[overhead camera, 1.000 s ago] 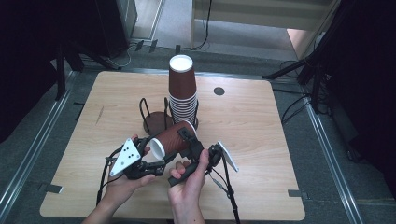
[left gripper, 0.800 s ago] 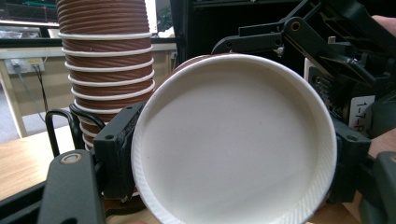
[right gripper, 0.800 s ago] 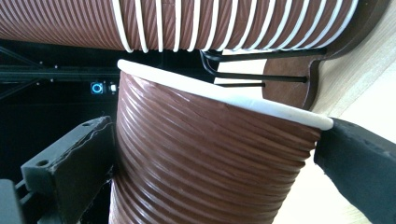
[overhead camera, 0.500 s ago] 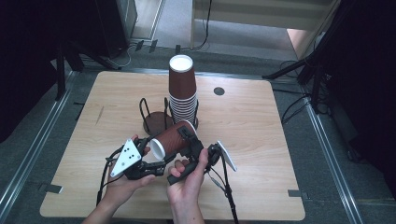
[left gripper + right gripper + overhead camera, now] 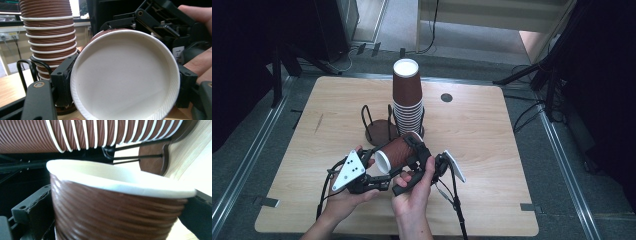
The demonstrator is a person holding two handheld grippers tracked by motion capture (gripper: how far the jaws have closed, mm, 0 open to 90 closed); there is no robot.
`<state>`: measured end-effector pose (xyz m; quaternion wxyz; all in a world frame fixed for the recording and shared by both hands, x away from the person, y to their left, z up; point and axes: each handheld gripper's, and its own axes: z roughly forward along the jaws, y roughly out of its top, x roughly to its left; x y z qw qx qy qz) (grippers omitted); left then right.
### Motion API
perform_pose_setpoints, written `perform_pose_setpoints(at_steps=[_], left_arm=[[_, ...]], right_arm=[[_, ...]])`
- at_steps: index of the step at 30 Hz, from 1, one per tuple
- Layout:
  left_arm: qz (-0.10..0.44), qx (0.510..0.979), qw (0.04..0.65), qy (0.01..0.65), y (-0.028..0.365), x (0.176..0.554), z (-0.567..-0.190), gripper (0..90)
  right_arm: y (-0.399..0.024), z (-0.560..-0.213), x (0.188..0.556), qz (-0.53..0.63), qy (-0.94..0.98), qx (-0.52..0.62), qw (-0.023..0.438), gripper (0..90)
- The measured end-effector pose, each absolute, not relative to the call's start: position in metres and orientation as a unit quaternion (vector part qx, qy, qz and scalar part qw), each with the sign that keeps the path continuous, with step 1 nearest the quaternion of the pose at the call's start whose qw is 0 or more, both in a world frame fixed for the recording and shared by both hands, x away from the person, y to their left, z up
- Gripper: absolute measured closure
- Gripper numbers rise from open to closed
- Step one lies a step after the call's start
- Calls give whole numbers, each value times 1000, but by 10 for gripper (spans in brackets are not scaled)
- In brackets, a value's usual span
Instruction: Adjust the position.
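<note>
Brown ribbed paper cup w/ white rim held on its side above wooden table, just in front of tall cup stack in wire holder. L gripper jaws closed on rim end; R gripper clamps body. Light, thin wall, prob. crushes easily; grip nr stiffer rim.

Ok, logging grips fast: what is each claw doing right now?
Left claw: closed on the rim end of the sideways brown paper cup.
Right claw: jaws on either side of the same cup, gripping its body.
</note>
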<state>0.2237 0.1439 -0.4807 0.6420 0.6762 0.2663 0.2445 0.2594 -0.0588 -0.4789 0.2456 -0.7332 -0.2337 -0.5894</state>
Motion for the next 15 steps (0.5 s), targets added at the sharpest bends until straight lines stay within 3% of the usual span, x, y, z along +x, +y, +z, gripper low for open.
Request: perform_pose_setpoints(at_steps=[13,15], left_arm=[[233,671,648,275,150,226,-482,206],[240,672,641,283,152,226,-481,152]], right_arm=[[-59,-482,259,-608,-236,-713,258,90],[-59,-482,259,-612,-237,-708,260,93]])
